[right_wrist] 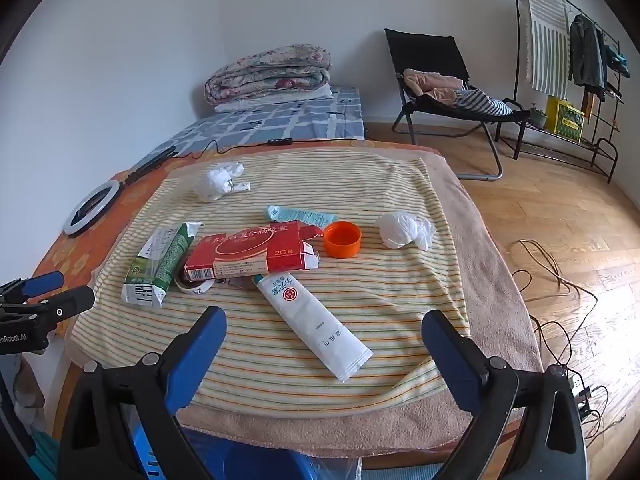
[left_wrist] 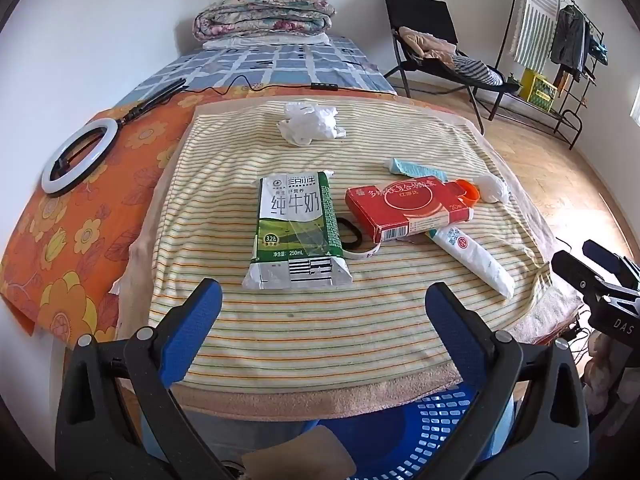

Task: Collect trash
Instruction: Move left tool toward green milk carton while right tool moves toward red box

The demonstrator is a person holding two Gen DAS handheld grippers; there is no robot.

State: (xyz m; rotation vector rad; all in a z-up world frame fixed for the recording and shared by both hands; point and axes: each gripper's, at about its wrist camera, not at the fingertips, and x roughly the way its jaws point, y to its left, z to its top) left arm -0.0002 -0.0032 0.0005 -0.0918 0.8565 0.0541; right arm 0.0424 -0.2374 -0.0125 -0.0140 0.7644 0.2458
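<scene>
The striped towel (left_wrist: 320, 332) covers the table. Ahead of the spread, empty left hand-held gripper (left_wrist: 320, 300) lies a milk carton (left_wrist: 296, 232), half hiding a tape roll (left_wrist: 362, 250). The right hand-held gripper (right_wrist: 324, 332), also spread, hovers over a white tube (right_wrist: 312, 320); below, a blue basket (left_wrist: 432, 428) is cut off.

Plain white walls (right_wrist: 160, 40) meet a wood floor (right_wrist: 560, 208) lit by daylight. A bed (right_wrist: 280, 124) with a blue checked sheet stands against the wall, a folded floral quilt (right_wrist: 268, 74) at its far end. A black folding chair (right_wrist: 436, 80) holds heaped clothes, and beside it a black clothes rack (right_wrist: 576, 80) carries hanging garments. Cables (right_wrist: 552, 280) trail over the floor.
</scene>
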